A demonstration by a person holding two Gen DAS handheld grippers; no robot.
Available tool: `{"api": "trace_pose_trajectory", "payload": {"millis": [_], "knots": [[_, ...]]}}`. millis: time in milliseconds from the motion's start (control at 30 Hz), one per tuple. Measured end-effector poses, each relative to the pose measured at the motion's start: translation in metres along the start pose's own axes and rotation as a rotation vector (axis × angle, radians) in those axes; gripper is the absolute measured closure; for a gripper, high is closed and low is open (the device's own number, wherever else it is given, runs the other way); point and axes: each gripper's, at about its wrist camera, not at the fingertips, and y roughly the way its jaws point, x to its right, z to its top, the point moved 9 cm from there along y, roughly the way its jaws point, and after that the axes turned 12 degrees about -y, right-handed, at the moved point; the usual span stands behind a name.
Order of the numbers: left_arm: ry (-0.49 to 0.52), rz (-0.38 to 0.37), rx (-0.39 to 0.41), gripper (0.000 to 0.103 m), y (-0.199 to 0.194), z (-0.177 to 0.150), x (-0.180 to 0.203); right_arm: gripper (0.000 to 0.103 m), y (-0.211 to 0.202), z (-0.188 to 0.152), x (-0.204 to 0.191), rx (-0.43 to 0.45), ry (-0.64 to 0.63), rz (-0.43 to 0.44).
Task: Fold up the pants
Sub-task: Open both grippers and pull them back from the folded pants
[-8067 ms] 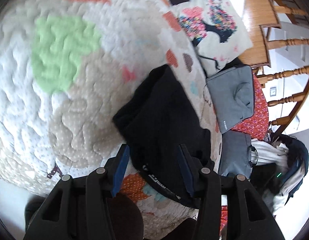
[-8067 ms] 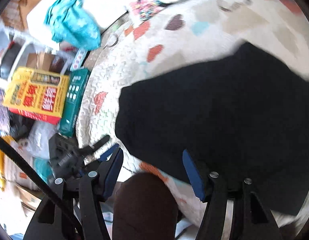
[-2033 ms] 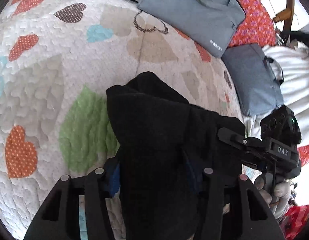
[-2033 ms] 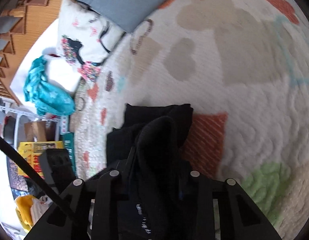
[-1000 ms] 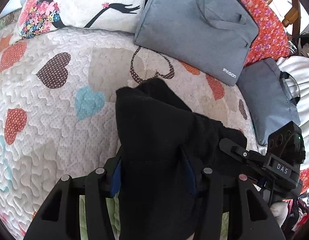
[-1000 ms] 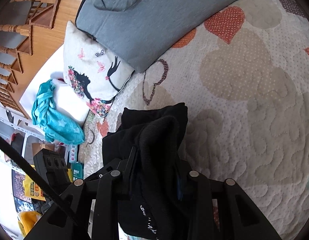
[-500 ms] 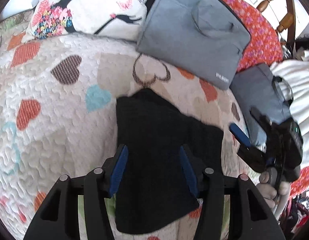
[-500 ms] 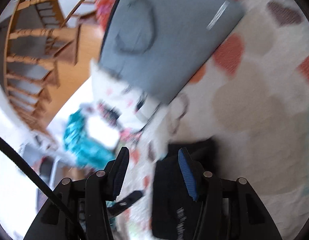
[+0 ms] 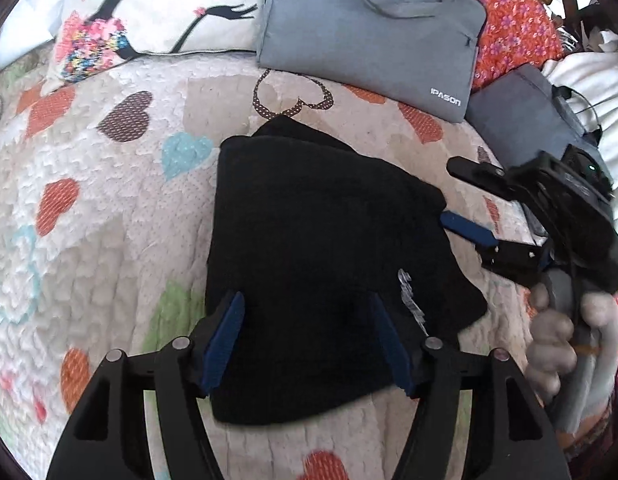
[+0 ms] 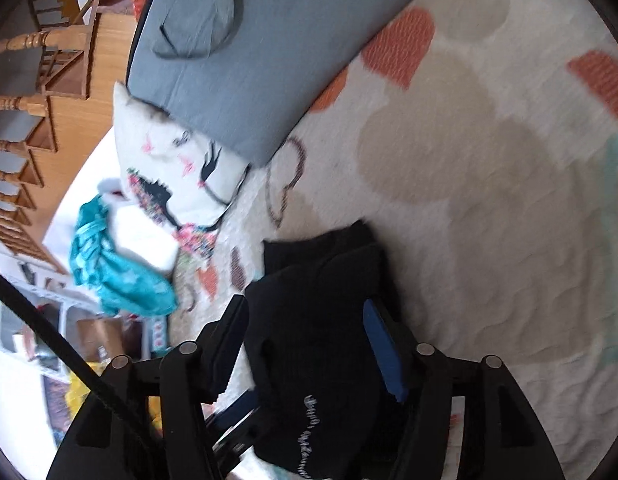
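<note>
The black pants (image 9: 321, 248) lie folded into a compact bundle on the heart-patterned quilt (image 9: 89, 208). White lettering shows near their right edge. My left gripper (image 9: 309, 340) is open and empty, its blue pads just above the near part of the bundle. My right gripper (image 10: 309, 344) is open and empty over the same pants (image 10: 321, 340). It also shows in the left wrist view (image 9: 481, 208), held in a hand beside the bundle's right edge.
A grey laptop bag (image 9: 369, 28) and a second grey bag (image 9: 525, 120) lie beyond the pants. A printed pillow (image 9: 149, 12) lies at the far left. A teal cloth (image 10: 117, 272), boxes and wooden railings (image 10: 17, 80) are off the bed's side.
Both grippers were shut on the pants a second ago and carried them toward the bags. They have opened and let go, and the bundle lies flat on the quilt.
</note>
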Motion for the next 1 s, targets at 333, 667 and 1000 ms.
{"api": "trace_pose_trajectory", "payload": {"millis": [333, 667, 1000], "knots": [[-0.145, -0.003, 0.012, 0.039, -0.07, -0.087, -0.029, 0.036, -0.035, -0.006, -0.03, 0.059, -0.177, -0.064], [-0.011, 0.096, 0.291, 0.038, -0.157, -0.08, -0.023, 0.036, -0.048, -0.103, -0.076, 0.041, -0.421, -0.22], [0.03, 0.095, 0.291, 0.031, -0.162, -0.101, -0.023, 0.036, -0.118, -0.16, -0.09, 0.14, -0.58, -0.41]]}}
